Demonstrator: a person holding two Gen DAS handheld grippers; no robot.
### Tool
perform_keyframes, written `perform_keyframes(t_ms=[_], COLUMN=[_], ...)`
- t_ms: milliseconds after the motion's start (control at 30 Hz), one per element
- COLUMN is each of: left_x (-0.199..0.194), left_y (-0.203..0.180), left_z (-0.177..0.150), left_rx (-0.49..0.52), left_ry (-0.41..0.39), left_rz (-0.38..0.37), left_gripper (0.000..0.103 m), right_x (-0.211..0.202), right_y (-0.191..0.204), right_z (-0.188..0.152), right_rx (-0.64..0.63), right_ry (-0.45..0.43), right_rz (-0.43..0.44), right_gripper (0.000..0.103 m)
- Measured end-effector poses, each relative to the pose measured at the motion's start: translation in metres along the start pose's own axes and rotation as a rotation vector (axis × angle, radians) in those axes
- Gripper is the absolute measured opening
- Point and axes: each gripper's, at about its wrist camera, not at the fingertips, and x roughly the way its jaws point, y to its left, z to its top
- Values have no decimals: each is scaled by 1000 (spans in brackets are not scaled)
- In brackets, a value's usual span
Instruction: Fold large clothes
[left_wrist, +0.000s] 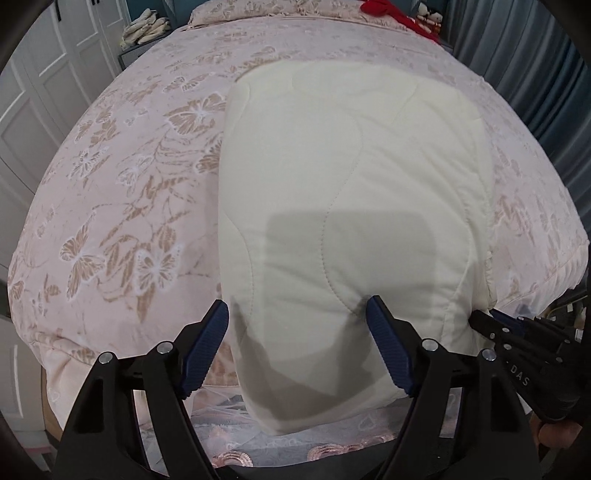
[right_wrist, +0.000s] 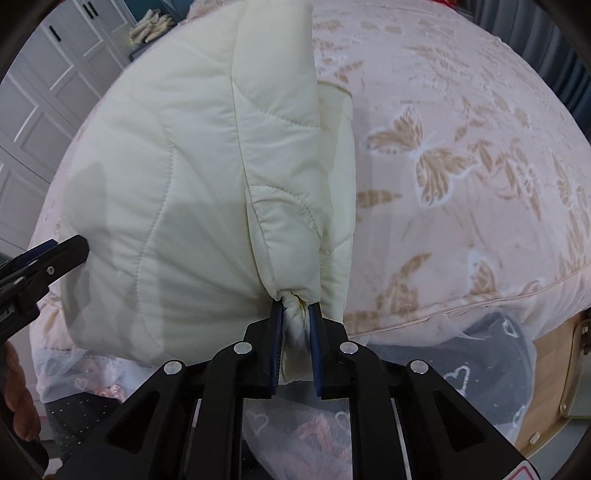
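Note:
A cream quilted padded garment (left_wrist: 351, 192) lies folded lengthwise on the bed, its near end hanging over the front edge. My left gripper (left_wrist: 297, 310) is open, its blue-padded jaws straddling the near left part of the garment without pinching it. My right gripper (right_wrist: 295, 306) is shut on a bunched corner of the garment (right_wrist: 207, 177) at the near right edge. The right gripper also shows at the right of the left wrist view (left_wrist: 495, 317). The left gripper's finger shows at the left of the right wrist view (right_wrist: 55, 258).
The bed has a pink bedspread with tan butterflies (left_wrist: 122, 206) and a lace skirt (right_wrist: 480, 369) at its front. A pillow (left_wrist: 229, 11) and a red item (left_wrist: 391, 11) lie at the far end. White wardrobe doors (left_wrist: 40, 85) stand left, grey curtains (left_wrist: 535, 74) right.

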Motion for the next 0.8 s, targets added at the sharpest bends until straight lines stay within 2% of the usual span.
perform_keyframes(t_ms=[200, 800], left_x=[17, 37], left_y=[-5, -16], left_z=[-6, -11], left_rx=[13, 37], left_ry=[14, -19], left_rz=[28, 100], left_gripper=[76, 86], right_x=[14, 33], right_y=[2, 20], right_z=[1, 7], right_rx=[2, -98], right_ry=[34, 49], right_rz=[-20, -128], right_gripper=[12, 16])
